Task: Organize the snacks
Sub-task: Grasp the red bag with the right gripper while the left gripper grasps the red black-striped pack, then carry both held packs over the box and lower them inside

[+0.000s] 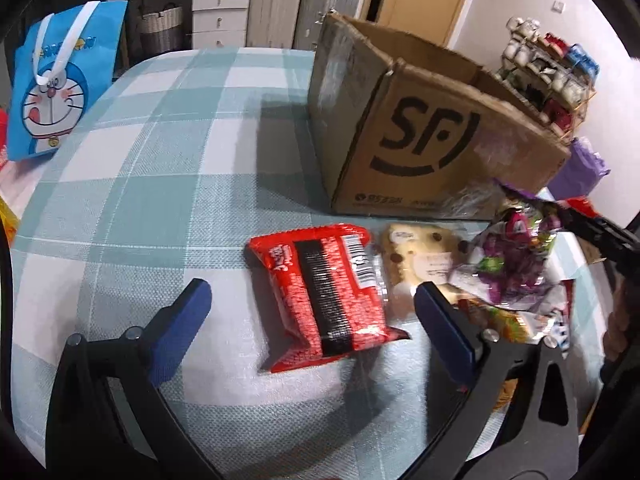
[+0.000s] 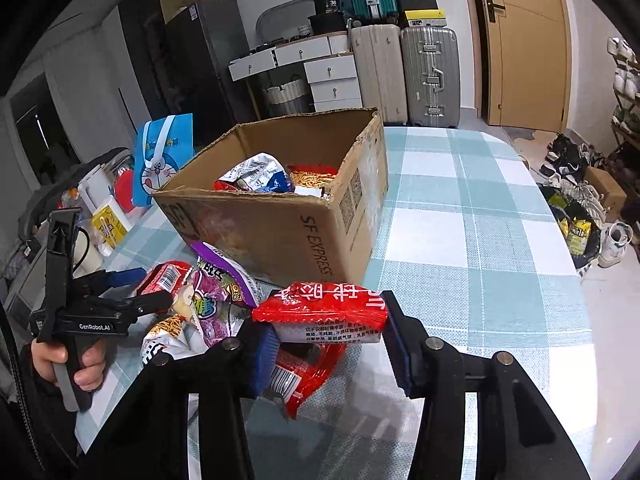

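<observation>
A cardboard SF box [image 1: 420,120] stands on the checked tablecloth; in the right wrist view the box [image 2: 304,224] holds several snack packets. My left gripper [image 1: 312,300] is open, its jaws either side of a red noodle packet [image 1: 328,292] lying flat. Beside it lie a pale cookie pack [image 1: 416,256] and a purple candy bag [image 1: 516,256]. My right gripper [image 2: 328,340] is shut on a red snack packet [image 2: 324,312], held above the table in front of the box. The left gripper [image 2: 120,296] also shows at the snack pile.
A blue Doraemon bag [image 1: 60,84] stands at the table's far left. More loose snacks [image 2: 200,304] lie before the box. Drawers and suitcases [image 2: 428,76] stand behind the table. A shoe rack [image 1: 552,76] is at the right.
</observation>
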`<state>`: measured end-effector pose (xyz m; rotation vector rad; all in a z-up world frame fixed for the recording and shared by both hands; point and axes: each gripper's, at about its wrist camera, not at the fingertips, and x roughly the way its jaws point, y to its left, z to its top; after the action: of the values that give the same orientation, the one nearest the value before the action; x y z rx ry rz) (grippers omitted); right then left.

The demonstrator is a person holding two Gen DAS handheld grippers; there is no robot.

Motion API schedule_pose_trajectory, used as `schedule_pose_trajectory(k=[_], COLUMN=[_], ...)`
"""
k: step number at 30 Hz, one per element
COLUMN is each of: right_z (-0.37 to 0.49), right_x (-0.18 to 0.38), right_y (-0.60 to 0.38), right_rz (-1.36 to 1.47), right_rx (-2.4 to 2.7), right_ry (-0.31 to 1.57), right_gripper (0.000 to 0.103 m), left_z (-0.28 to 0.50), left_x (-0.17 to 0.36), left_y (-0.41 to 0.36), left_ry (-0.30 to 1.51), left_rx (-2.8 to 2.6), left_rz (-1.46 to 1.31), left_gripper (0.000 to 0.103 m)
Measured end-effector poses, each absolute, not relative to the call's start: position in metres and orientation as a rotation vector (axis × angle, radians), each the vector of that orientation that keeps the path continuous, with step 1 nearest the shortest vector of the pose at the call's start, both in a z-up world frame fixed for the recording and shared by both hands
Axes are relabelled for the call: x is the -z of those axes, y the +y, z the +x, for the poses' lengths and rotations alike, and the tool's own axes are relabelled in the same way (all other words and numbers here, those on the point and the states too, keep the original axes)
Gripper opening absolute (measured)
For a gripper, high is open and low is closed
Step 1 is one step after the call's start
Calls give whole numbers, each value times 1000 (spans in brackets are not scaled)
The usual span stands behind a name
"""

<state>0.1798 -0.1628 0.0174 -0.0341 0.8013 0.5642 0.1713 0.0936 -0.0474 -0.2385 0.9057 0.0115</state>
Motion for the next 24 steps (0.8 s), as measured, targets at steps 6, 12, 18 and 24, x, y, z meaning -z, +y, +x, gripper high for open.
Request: schedule_pose_trajectory(k=[6, 12, 18, 24], right_z=[178, 177, 174, 171], right_x=[-19, -22, -28, -33], right_y=[-162, -164, -163, -162], right_rz=[-40, -30, -34, -32], right_rx=[-561, -556, -557, -560], right_ry=[796, 789, 770, 752], right_gripper=[48, 48, 48, 48], left_z=[169, 163, 159, 149], left_x=[45, 42, 33, 13], left_y=[93, 92, 85, 82], left_ry=[918, 911, 881, 816], left_rx=[23, 46, 45, 45], left_rz=[-208, -203, -172, -177], left_gripper=[76, 44, 41, 41])
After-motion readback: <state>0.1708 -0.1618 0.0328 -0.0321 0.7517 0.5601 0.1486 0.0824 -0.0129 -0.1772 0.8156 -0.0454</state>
